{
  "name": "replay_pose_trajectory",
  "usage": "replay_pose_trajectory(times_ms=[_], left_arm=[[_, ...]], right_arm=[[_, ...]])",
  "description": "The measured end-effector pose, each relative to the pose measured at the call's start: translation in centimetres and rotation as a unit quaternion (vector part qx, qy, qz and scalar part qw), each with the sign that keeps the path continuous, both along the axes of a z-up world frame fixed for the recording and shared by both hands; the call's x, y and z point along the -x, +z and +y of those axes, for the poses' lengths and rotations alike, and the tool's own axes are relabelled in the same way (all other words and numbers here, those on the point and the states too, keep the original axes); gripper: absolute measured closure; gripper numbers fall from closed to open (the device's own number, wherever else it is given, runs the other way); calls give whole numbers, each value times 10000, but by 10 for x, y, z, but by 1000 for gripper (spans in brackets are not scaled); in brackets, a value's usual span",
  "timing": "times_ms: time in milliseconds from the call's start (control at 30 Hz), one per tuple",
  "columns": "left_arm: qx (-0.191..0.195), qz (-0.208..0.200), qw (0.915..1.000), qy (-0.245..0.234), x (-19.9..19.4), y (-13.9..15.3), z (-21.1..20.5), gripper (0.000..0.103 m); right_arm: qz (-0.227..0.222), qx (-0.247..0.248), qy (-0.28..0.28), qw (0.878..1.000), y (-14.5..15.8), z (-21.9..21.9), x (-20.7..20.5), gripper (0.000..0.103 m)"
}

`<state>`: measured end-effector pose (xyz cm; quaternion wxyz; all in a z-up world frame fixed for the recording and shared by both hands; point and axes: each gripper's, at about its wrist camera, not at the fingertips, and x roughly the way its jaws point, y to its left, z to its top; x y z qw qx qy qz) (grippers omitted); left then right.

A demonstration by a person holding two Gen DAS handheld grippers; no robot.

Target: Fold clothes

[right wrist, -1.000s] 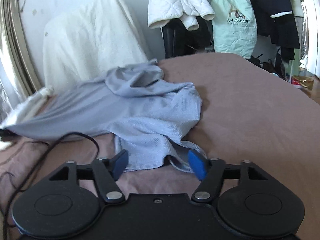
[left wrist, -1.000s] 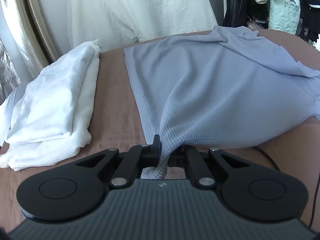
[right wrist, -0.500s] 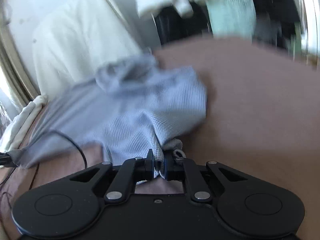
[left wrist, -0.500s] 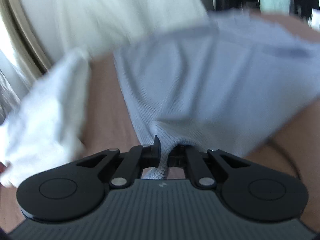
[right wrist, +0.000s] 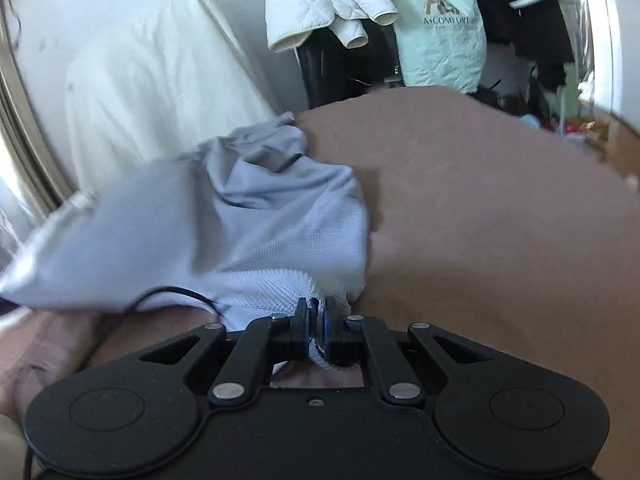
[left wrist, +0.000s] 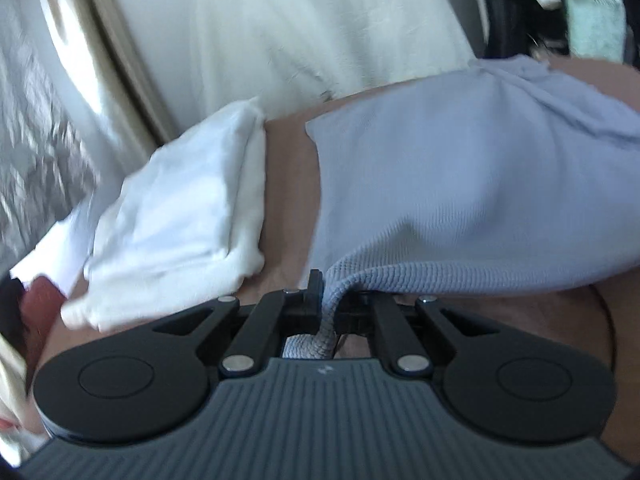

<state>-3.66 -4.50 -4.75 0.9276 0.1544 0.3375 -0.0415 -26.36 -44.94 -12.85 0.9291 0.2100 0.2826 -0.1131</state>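
**Ana:** Left wrist view first. What does the left gripper (left wrist: 328, 312) have?

**Ben:** Its jaws are pressed together on a ribbed edge of the pale blue knit garment (left wrist: 460, 200). A bunched strip of that edge runs down between the fingers toward the gripper body. From the pinch, the cloth rises and spreads away over the brown bed cover (left wrist: 292, 184).

**Ana:** What lies beside it?

**Ben:** A folded white cloth (left wrist: 180, 220), to the left of the blue one, with a bare strip of brown cover between them. They are near each other but not touching. Behind both hangs a cream sheet (left wrist: 320, 28).

**Ana:** And the right wrist view?

**Ben:** The right gripper (right wrist: 316, 328) is also clamped on the pale blue knit garment (right wrist: 280, 232). Its blue-padded fingers (right wrist: 329, 330) are close together with a fold of the hem caught between them. Beyond the pinch the garment lies rumpled on the brown bed cover (right wrist: 500, 220), with folds heaped at its far end.

**Ana:** Anything else near that gripper?

**Ben:** A thin black cable (right wrist: 176, 294) curves across the near edge of the garment, left of the fingers. At the back hang a white quilted jacket (right wrist: 324, 4) and a mint green bag (right wrist: 440, 32) with lettering. The left part of this view is blurred.
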Motion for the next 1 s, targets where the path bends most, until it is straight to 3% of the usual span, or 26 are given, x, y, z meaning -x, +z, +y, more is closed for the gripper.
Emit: replay_pose_trajectory(times_ms=[67, 200, 300, 367, 433, 500, 567, 600, 633, 700, 833, 933, 1000], left_arm=[[-25, 122, 9999, 44, -1, 0, -1, 99], [-304, 821, 9962, -5, -4, -27, 2, 98], [-161, 1274, 9916, 135, -15, -40, 11, 95], [48, 1390, 9899, 288, -19, -39, 19, 86], [487, 1270, 9889, 599, -20, -28, 30, 68], [733, 855, 9920, 564, -11, -14, 36, 66], [961, 419, 9932, 499, -1, -1, 41, 59], [1074, 201, 9929, 466, 4, 5, 44, 57], [1090, 82, 9931, 429, 5, 7, 45, 54], [1090, -124, 9933, 353, 3, 8, 47, 54], [1419, 78, 9898, 94, -14, 21, 34, 54], [1505, 123, 9884, -147, -25, 40, 12, 51], [1531, 147, 9876, -322, -29, 52, -8, 49]], right_arm=[[15, 74, 169, 9998, 8, 7, 3, 96], [345, 255, 346, 9985, 6, 16, 0, 96], [642, 19, 231, 9977, -8, 9, -3, 96], [702, -97, 251, 9972, -13, 8, -1, 96], [721, -44, 265, 9970, -9, 10, 0, 95], [643, 19, 175, 9978, 3, 10, 4, 88], [435, 103, 60, 9990, 21, 8, 6, 78], [290, 119, 25, 9995, 31, 6, 6, 63], [118, 109, 35, 9999, 42, 2, 5, 57], [-229, 106, 117, 9996, 67, -7, -2, 56], [-747, 290, 580, 9951, 129, -31, -52, 56], [-849, 534, 1260, 9870, 181, -35, -104, 55], [-823, 908, 1942, 9733, 206, -27, -129, 50]])
